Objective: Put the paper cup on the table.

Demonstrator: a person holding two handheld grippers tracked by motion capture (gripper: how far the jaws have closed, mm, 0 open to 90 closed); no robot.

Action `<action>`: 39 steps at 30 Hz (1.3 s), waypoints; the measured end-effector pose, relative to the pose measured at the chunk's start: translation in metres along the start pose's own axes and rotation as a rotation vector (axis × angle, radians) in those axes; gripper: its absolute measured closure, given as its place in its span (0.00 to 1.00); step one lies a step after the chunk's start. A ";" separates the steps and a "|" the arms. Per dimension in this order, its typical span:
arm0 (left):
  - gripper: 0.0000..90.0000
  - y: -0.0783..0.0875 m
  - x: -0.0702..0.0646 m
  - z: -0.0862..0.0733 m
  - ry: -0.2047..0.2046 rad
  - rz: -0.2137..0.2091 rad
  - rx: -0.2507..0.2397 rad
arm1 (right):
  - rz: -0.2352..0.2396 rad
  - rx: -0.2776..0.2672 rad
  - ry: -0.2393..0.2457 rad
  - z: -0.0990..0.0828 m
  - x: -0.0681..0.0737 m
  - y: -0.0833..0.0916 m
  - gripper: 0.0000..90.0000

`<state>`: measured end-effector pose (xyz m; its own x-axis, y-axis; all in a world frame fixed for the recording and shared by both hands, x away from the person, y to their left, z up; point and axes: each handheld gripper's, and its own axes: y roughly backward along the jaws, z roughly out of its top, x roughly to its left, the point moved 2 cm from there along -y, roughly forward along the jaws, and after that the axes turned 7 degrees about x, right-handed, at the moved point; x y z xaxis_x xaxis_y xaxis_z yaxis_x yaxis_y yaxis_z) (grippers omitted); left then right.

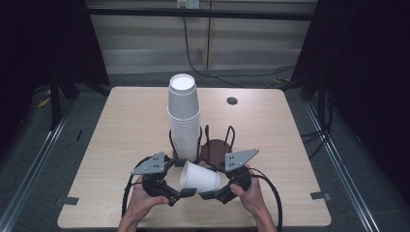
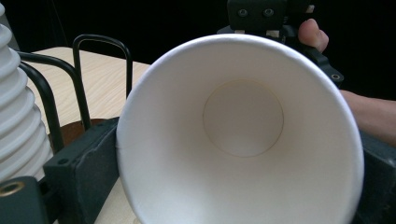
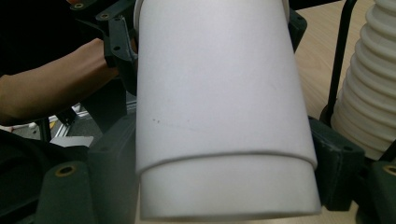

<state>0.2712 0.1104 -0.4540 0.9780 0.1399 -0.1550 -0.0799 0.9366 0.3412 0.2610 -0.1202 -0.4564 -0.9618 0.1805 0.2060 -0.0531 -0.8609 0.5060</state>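
Two nested paper cups (image 1: 199, 177) held sideways between both tongs: left gripper (image 1: 181, 195) clamps outer cup, right gripper (image 1: 208, 194) clamps inner cup, braced for separating; cup stack (image 1: 183, 118) waits behind.

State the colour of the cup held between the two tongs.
Plain white, inside and out, with no print; the cup shows best in the left gripper view.

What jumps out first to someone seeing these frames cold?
First, the tall stack of white paper cups standing upside down in a black wire rack at the table's middle. Next, nearer the person, cups lying on their side between the left gripper and right gripper. The left gripper view looks straight into the open mouth; the right gripper view shows two cups nested, one base sticking out past the other.
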 end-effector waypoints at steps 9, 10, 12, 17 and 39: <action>0.07 -0.001 0.001 0.000 0.003 0.004 0.017 | 0.006 -0.007 -0.015 -0.002 -0.003 0.000 0.25; 0.07 -0.001 0.001 0.000 0.004 0.000 0.016 | 0.007 -0.006 -0.014 -0.002 -0.003 0.000 0.25; 0.09 0.002 0.001 0.001 0.007 -0.007 0.014 | 0.017 -0.017 -0.015 -0.003 -0.003 0.000 0.24; 0.12 0.003 0.001 0.001 0.014 -0.014 0.024 | 0.009 -0.026 -0.022 -0.004 -0.003 -0.002 0.22; 0.12 0.016 0.006 0.004 0.027 0.083 0.125 | -0.168 -0.148 -0.094 -0.017 -0.002 0.018 0.14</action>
<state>0.2768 0.1251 -0.4459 0.9634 0.2254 -0.1453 -0.1342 0.8743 0.4664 0.2572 -0.1441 -0.4624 -0.9072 0.3646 0.2098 -0.2558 -0.8742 0.4128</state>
